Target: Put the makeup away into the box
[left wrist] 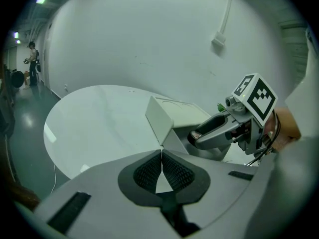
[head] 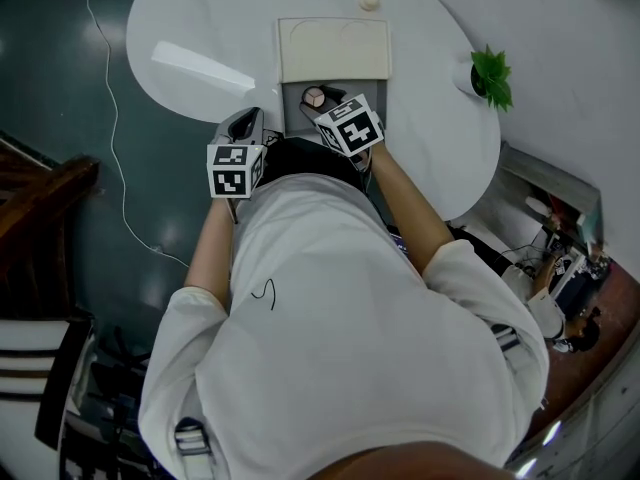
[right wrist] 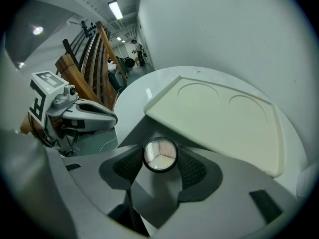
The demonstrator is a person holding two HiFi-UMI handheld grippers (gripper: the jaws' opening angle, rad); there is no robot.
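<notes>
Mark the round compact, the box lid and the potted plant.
round compact [right wrist: 160, 155]: right gripper view, middle of its clear top.
box lid [right wrist: 219, 118]: right gripper view, pale flat face.
potted plant [head: 492, 76]: head view, leaves.

head view looks steeply down on table [head: 200, 28]; gripper views close, sharing box [head: 333, 50]

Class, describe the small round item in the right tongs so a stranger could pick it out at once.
Start at the white round table, then the grey box with its cream lid open. Over the box, the right tongs grip a small round compact; its dark rim and clear top over three pinkish wedges set it apart from the plain grey around it.
</notes>
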